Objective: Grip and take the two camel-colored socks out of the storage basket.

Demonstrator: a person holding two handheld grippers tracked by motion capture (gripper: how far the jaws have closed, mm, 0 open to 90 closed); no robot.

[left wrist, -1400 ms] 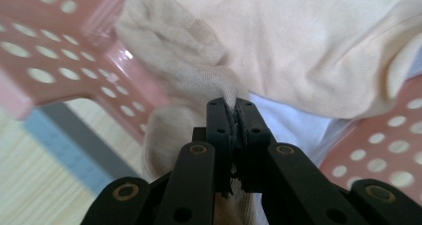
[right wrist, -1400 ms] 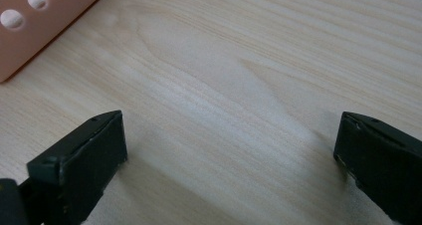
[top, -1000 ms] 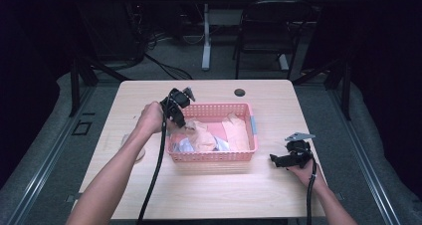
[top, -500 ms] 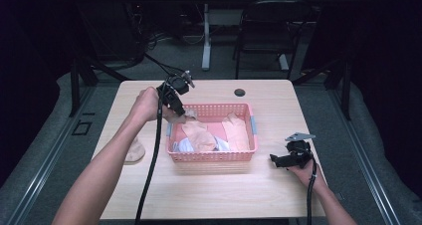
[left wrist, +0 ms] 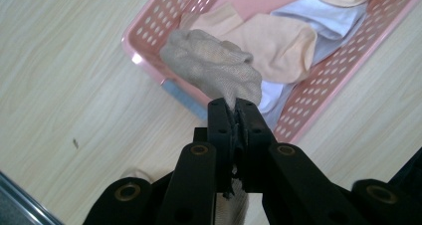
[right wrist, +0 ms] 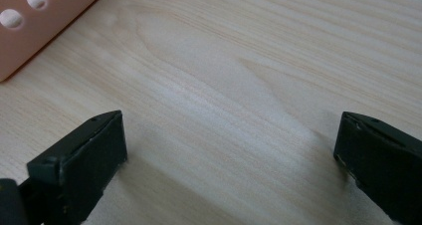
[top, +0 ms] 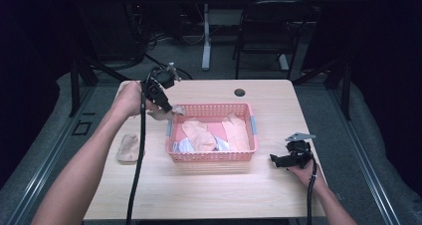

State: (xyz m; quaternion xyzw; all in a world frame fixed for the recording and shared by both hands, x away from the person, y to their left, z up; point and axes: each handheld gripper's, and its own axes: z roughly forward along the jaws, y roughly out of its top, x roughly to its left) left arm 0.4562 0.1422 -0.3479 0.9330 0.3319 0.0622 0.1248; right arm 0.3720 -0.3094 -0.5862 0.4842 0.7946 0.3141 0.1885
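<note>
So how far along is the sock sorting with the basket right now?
Done: one tan sock already lies on the table left of the pink basket. In hand: the left gripper is shut on a beige sock, lifted over the basket's corner. Left: several socks lie inside; the right gripper rests open on the table.

High view looks forward and down over the whole surface [top: 209, 195]; both gripper views sit close, sharing the pink basket [left wrist: 149, 51]
</note>
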